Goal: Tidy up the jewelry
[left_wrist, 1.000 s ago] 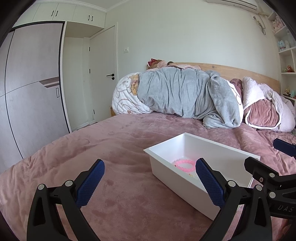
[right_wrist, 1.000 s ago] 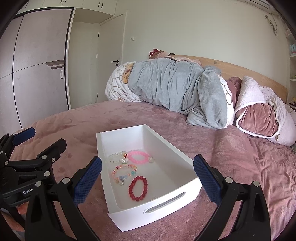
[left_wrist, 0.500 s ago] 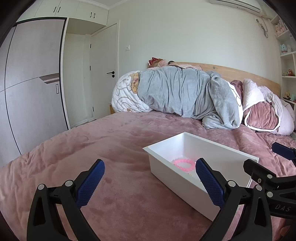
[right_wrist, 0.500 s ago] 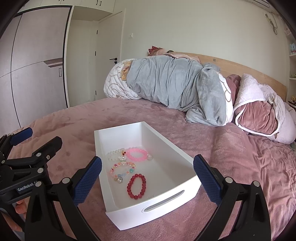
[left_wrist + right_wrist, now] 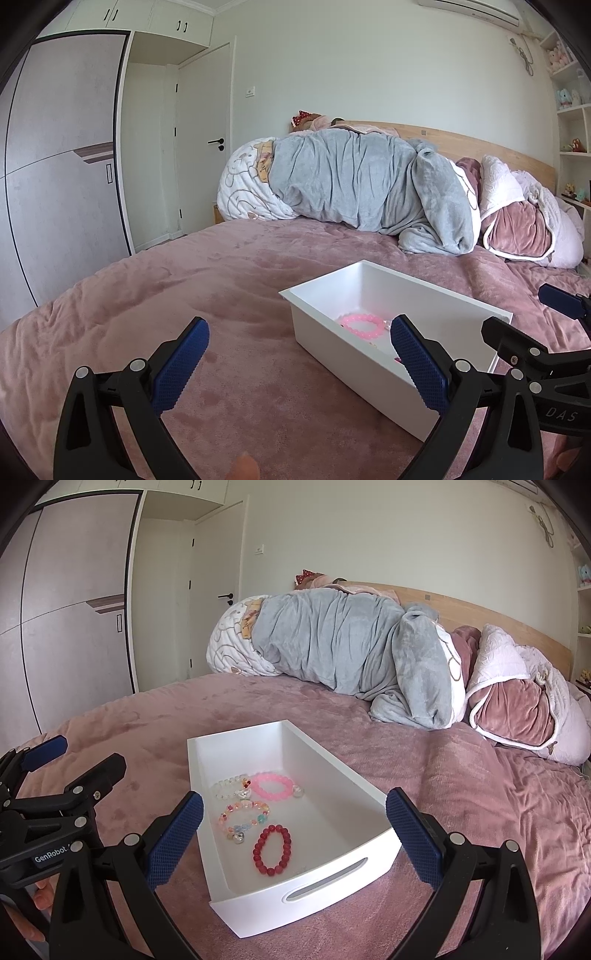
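Note:
A white box (image 5: 258,904) sits on the pink bedspread. Inside it lie a pink bracelet (image 5: 271,784), a clear bead bracelet (image 5: 227,786), a multicoloured bracelet (image 5: 243,818) and a red bracelet (image 5: 272,850). My right gripper (image 5: 295,823) hovers open over the box's near end, holding nothing. My left gripper (image 5: 299,354) is open and empty, to the left of the box (image 5: 332,354), where only the pink bracelet (image 5: 362,325) shows over the wall. Each gripper also appears in the other's view: left gripper (image 5: 77,760), right gripper (image 5: 532,314).
A rolled grey blanket (image 5: 343,646) and pink pillows (image 5: 517,701) are piled at the wooden headboard. A wardrobe (image 5: 55,184) and a shut door (image 5: 203,140) stand to the left. Shelves with toys (image 5: 569,96) line the right wall. Pink bedspread (image 5: 166,295) surrounds the box.
Both views have drifted only slightly, tilting up a little. The bracelets and the box have not moved, and both grippers stay open.

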`<action>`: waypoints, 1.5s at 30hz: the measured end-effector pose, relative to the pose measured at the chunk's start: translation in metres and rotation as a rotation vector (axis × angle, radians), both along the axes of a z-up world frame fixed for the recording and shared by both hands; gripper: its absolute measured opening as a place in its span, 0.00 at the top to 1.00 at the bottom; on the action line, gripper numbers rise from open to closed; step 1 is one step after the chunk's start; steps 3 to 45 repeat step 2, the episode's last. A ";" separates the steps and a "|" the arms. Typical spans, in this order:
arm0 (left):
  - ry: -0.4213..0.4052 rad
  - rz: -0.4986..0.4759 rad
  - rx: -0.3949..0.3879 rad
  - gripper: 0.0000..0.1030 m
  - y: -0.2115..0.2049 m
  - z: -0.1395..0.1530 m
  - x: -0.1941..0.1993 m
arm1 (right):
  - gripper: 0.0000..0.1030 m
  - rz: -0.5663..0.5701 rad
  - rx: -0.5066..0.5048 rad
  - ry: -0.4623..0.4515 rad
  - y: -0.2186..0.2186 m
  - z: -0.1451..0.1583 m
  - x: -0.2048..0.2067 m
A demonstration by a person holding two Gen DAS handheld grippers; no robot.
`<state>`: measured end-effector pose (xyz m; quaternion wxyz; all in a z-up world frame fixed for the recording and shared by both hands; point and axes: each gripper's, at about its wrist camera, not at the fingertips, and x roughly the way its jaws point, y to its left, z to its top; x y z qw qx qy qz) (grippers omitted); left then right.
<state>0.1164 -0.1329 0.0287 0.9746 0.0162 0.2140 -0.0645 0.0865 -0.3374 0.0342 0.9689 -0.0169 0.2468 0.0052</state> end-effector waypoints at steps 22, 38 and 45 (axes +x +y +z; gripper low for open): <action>-0.002 0.006 0.002 0.03 -0.001 0.000 0.000 | 0.05 0.002 0.001 0.001 0.000 0.000 0.000; -0.002 0.006 0.002 0.03 -0.001 0.000 0.000 | 0.05 0.002 0.001 0.001 0.000 0.000 0.000; -0.002 0.006 0.002 0.03 -0.001 0.000 0.000 | 0.05 0.002 0.001 0.001 0.000 0.000 0.000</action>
